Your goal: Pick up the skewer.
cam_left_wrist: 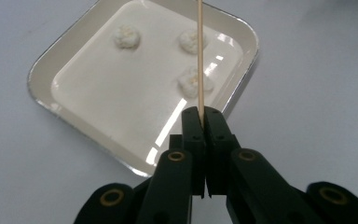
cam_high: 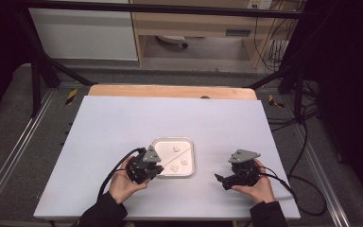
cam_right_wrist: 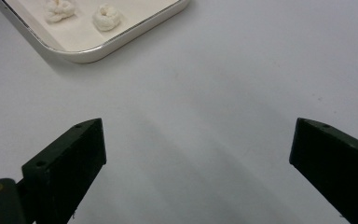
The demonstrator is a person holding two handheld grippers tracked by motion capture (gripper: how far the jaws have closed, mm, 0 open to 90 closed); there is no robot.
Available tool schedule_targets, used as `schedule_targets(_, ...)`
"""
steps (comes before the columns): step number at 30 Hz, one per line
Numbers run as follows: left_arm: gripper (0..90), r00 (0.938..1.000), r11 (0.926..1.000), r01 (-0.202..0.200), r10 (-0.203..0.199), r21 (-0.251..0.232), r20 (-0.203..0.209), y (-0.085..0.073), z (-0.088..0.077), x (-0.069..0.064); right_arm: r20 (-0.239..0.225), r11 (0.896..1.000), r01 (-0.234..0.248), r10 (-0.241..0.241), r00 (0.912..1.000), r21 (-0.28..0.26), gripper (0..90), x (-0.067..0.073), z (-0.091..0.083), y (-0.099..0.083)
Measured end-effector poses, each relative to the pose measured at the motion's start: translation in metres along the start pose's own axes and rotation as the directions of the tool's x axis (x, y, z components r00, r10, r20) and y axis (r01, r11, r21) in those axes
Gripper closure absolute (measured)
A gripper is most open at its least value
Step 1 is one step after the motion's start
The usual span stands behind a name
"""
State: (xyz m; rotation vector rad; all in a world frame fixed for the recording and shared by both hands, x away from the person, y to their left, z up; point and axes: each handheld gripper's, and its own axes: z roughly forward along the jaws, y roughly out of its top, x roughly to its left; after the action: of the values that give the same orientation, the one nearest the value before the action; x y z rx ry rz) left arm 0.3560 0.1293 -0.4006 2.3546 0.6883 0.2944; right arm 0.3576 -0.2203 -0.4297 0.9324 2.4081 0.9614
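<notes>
Left claw (cam_left_wrist: 200, 116) pinches a skewer (cam_left_wrist: 199, 56) pointing straight ahead over the nearest dough ball (cam_left_wrist: 193, 83); right claw (cam_right_wrist: 198, 154) gapes empty.

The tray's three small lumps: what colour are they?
The lumps are white, clearest in the left gripper view.

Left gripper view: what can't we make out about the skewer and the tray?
- Skewer: far tip cut off by the top edge of the left gripper view; gripped end hidden between the left gripper's shut jaws.
- Tray: near corner hidden behind that gripper.
- White lumps: too small in the high view to identify.
</notes>
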Motion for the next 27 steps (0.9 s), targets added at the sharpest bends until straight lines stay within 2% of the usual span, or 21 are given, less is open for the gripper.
schedule_targets(4,88.6,0.9990,0.9987,0.034,-0.035,-0.037,-0.029,-0.017,-0.009,0.003,-0.013,1.000,-0.021,0.022,0.9997,0.008,2.0,0.002,0.000,0.000)
schedule_targets(11,88.6,0.9947,0.9928,0.078,-0.083,-0.091,-0.060,-0.041,-0.023,0.007,-0.032,0.996,-0.082,0.082,0.9962,-0.025,1.8,0.002,0.000,0.004)
schedule_targets(14,88.6,0.9921,0.9889,0.097,-0.105,-0.113,-0.069,-0.050,-0.026,0.009,-0.031,0.995,-0.090,0.089,0.9956,-0.032,1.2,0.003,0.000,0.007)
schedule_targets(20,88.6,0.9866,0.9790,0.138,-0.149,-0.150,-0.066,-0.064,-0.031,0.014,-0.036,0.993,-0.104,0.102,0.9941,-0.052,1.0,0.007,0.004,0.023)
schedule_targets(27,88.6,0.9833,0.9710,0.155,-0.170,-0.182,-0.066,-0.075,-0.036,0.016,-0.061,0.988,-0.129,0.124,0.9905,-0.084,1.1,0.013,0.014,0.045)
